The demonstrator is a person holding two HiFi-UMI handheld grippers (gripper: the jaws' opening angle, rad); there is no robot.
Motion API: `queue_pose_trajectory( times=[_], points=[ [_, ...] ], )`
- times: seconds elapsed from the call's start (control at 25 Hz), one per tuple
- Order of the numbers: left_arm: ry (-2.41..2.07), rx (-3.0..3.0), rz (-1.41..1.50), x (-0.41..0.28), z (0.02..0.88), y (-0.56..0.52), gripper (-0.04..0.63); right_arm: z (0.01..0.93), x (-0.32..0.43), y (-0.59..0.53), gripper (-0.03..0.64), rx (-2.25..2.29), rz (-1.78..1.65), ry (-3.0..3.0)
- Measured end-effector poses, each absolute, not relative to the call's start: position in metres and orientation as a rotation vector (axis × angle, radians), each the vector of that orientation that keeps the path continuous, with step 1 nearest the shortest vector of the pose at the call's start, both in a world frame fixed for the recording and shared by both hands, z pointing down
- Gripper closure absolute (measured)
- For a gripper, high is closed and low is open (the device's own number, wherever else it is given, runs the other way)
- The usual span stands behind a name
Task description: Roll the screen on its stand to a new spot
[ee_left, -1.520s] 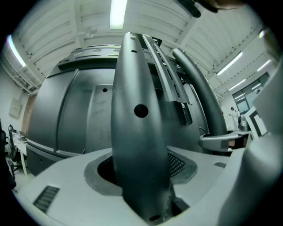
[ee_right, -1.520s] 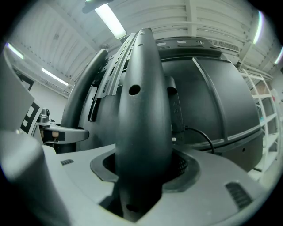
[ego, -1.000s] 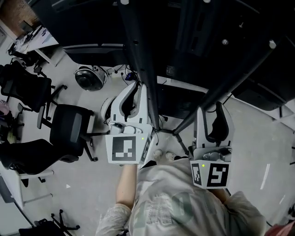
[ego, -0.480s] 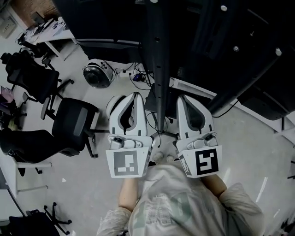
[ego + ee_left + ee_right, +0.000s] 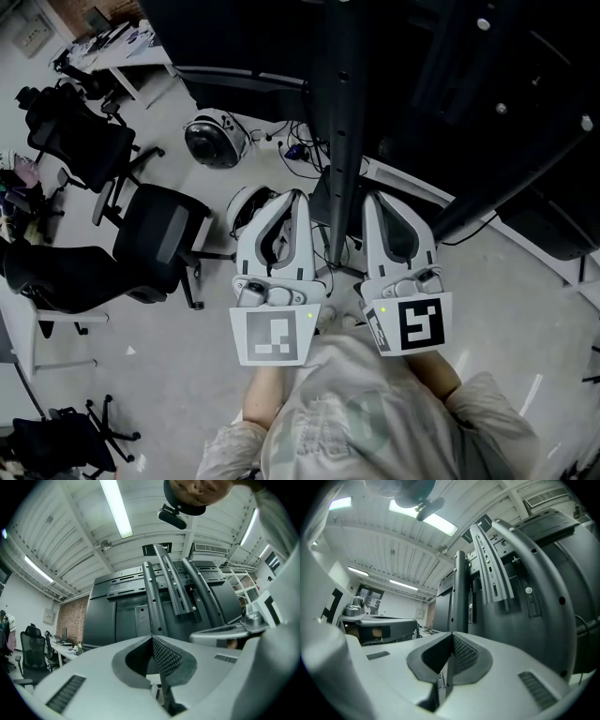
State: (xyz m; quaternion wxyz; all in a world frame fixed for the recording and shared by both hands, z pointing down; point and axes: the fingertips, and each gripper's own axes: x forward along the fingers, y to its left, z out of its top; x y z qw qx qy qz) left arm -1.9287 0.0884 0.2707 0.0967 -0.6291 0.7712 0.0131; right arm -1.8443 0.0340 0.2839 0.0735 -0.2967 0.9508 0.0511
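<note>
Closest in, the left claw (image 5: 296,199) and the right claw (image 5: 371,201) sat side by side, both pointing away from the person. Each claw was shut tight with nothing in it. The stand's tall pole (image 5: 342,122) rose right between their tips, just beside both and about as near to one as the other. I could not tell if they touched it. Behind the pole stood the big dark screen (image 5: 117,611), showing its back.

1. I see a pale grey smooth floor (image 5: 131,375), with black swivel office chairs (image 5: 159,239) on its left side.
2. A white desk (image 5: 150,58) stands at the top left.
3. Long fluorescent tube lights (image 5: 117,508) run along a white ribbed ceiling (image 5: 70,531).
4. A red brick wall (image 5: 70,620) is visible beyond.
</note>
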Motion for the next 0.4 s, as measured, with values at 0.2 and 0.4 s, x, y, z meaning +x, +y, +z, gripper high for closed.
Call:
queue_pose_trajectory(
  times=[0.2,0.4],
  points=[
    [2.283,-1.882,0.020,-1.9224,0.2705,0.0852,0.581,0.2829,-1.8390,0.0289,0.597,-0.912,0.152,2.856],
    [2.274,-1.888,0.023,-1.9194,0.2737,0.0804,0.581,0.2893,-1.8362,0.0242,0.597,-0.927,0.153,2.862]
  ],
)
